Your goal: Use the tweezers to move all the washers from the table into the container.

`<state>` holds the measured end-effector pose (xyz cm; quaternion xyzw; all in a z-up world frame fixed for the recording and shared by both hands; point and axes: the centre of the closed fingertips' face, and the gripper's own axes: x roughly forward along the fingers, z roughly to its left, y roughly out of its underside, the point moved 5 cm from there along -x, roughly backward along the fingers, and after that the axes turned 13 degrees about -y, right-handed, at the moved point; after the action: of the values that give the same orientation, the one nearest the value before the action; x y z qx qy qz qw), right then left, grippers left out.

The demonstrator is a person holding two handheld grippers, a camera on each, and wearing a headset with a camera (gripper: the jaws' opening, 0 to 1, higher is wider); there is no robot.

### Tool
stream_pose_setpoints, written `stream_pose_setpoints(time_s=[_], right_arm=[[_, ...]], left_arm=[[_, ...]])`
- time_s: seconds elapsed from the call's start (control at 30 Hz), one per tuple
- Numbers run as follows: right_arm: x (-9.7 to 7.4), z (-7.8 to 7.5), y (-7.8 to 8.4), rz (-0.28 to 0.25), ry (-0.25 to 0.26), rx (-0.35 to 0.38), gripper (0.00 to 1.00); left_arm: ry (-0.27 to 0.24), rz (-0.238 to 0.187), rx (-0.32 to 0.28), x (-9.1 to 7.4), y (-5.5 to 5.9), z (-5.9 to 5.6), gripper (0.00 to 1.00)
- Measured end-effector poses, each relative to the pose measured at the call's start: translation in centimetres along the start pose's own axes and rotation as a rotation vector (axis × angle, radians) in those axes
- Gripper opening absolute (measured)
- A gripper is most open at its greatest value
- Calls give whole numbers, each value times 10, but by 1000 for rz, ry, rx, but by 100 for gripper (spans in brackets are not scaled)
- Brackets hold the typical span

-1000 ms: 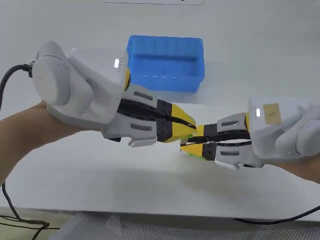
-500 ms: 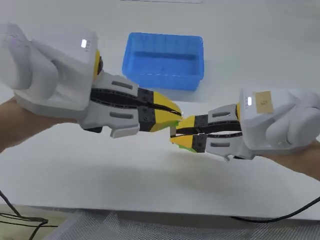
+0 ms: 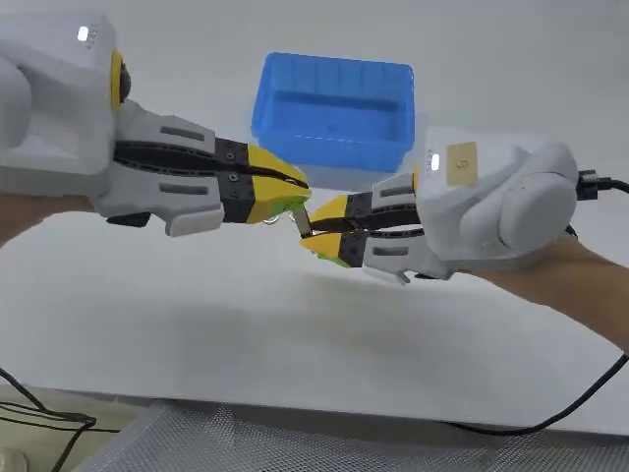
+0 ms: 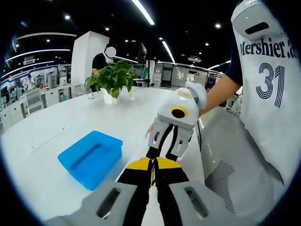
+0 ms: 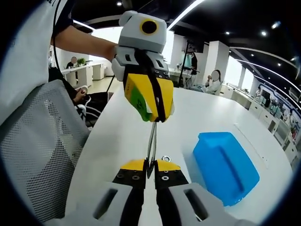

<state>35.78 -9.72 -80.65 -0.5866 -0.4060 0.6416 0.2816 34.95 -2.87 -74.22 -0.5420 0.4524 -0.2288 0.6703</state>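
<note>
Head view, grippers: left gripper [image 3: 293,194] and right gripper [image 3: 316,232] meet tip to tip at centre frame, both pinching the tweezers [image 3: 303,222].
Head view, container: container [image 3: 329,149] upper centre, beyond the tips.
Left gripper view, ahead: right gripper faces it at centre; container lower left.
Right gripper view, axis: tweezers run upward from its own tips to the left gripper's.
Right gripper view, washer: washer [image 5: 165,158] on the table [image 5: 117,136], just right of its tips; this gripper seems nearer.
</note>
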Motion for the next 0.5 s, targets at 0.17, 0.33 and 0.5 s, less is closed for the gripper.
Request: stream_pose_setpoints(time_s=[0.17,0.33,0.5], right_arm=[[1,-7,1,19,21,-17,7],[1,-10,2,27,29,-30,7],[2,-12,2,30,32,-32,8]], left_arm=[[0,-4,13,3,1,7,6],[5,-7,26,3,2,7,6],[7,-12,23,4,2,8,6]])
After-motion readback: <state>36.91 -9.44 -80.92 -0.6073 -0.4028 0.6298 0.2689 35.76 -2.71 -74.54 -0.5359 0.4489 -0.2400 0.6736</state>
